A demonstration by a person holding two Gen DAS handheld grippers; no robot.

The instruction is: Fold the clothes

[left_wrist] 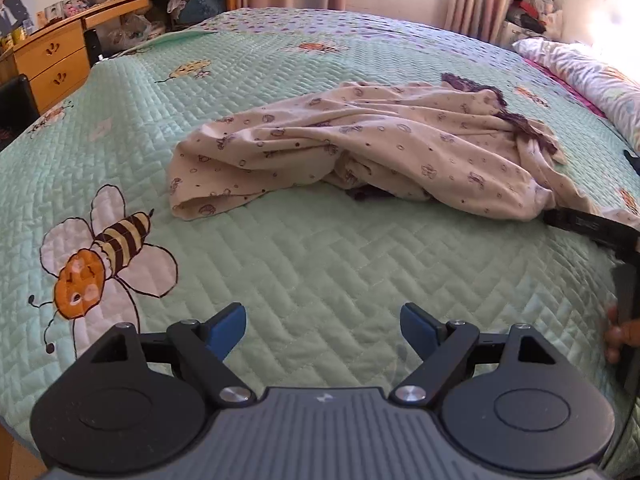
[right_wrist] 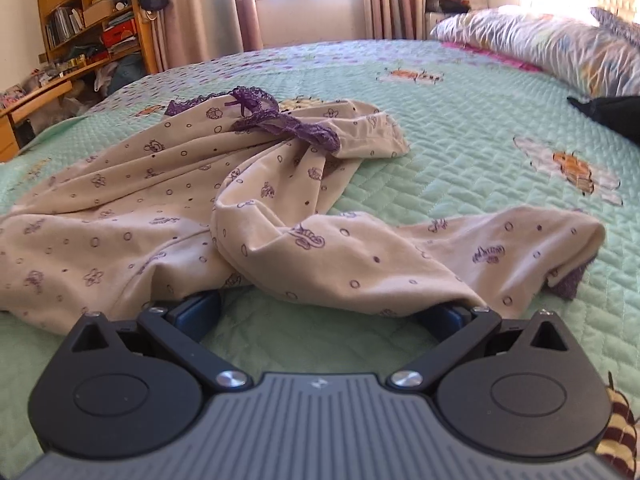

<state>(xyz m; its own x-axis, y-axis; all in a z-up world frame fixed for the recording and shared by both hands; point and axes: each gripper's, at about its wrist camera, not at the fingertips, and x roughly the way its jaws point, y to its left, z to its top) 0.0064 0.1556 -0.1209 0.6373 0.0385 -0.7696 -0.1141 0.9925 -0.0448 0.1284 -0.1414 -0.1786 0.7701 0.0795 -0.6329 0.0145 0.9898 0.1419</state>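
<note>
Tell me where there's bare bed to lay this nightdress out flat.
Bare quilt lies between the left tool and the nightdress, beside the bee picture. More lies beyond, toward the window. It is crowded on the right: pillow, dark cloth, right tool.

Cream garment (right_wrist: 168,216), purple print, seemingly lace-trimmed; bee-patterned mint quilt (left_wrist: 320,256).

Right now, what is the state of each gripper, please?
Left gripper: open, holding nothing, above the quilt.
Right gripper: open, fingers pushed under the nightdress edge.
</note>
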